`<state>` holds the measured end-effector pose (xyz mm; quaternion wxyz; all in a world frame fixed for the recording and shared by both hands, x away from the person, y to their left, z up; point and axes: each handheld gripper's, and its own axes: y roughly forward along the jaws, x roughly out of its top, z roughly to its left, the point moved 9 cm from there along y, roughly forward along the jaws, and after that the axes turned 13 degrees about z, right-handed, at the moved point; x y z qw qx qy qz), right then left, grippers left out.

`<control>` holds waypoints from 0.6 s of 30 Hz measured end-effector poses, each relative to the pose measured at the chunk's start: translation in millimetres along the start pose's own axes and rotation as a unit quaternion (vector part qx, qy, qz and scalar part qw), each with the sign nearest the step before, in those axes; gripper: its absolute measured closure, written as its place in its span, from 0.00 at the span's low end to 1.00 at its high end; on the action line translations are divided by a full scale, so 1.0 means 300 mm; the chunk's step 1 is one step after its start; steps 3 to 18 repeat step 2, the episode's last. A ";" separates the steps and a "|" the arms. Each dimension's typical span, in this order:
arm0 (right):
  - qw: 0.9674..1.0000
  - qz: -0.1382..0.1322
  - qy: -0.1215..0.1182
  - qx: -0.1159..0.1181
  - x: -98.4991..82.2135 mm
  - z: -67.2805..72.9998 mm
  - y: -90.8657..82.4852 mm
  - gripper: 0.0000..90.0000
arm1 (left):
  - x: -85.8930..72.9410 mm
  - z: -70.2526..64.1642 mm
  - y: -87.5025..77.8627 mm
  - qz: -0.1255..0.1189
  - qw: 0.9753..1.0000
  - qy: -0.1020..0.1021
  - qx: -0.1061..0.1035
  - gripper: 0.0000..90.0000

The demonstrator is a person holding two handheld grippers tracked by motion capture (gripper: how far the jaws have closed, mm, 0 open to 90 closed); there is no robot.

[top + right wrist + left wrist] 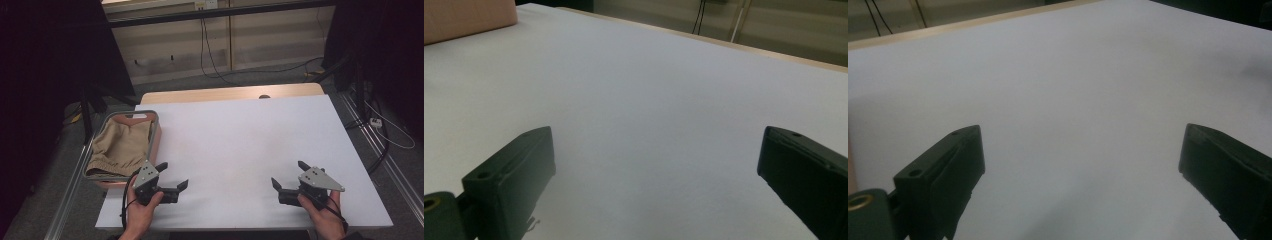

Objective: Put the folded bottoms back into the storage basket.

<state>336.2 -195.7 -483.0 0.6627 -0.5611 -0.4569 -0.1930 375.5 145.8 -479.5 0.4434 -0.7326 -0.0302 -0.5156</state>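
1. The tan garment [121, 145] is lying crumpled inside the pink basket [156, 140], which is sitting at the left edge of the counter [240, 150], partly hanging over that edge. Nothing is gripping or touching the cloth.
2. The left gripper [174, 176] is resting on the near left part of the counter, just beside the near corner of the basket, with its jaws standing wide apart and holding nothing.
3. The right gripper [286, 174] is sitting well apart from it at the near right, its jaws likewise spread wide and empty, pointing towards the middle.
4. Judging from this, the work with the garment is hardly begun: the cloth is not yet lifted out, and the white surface between the grippers is lying bare, so taking it from the basket and laying it out is all left to do.
5. The high view is giving the whole layout: basket, cloth, both hands and the dark floor with cables [210, 55] beyond the far edge.
6. The left gripper view is looking low across the white surface between its two black jaws, towards the wooden far edge.
7. The right gripper view is catching a pink corner of the basket [469, 17] at its far left, which confirms that this gripper is facing across the counter towards it.
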 end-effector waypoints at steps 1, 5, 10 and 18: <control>1.000 0.003 0.002 0.000 -0.001 -0.003 0.003 0.02 | 0.000 -0.001 0.000 0.000 1.000 -0.001 0.000 0.05; 1.000 0.005 0.004 0.000 -0.003 -0.004 0.006 0.02 | 0.000 -0.001 0.000 0.000 1.000 -0.001 0.000 0.05; 1.000 0.005 0.004 0.000 -0.003 -0.004 0.006 0.02 | 0.000 -0.001 0.000 0.000 1.000 -0.001 0.000 0.05; 1.000 0.005 0.004 0.000 -0.003 -0.004 0.006 0.02 | 0.000 -0.001 0.000 0.000 1.000 -0.001 0.000 0.05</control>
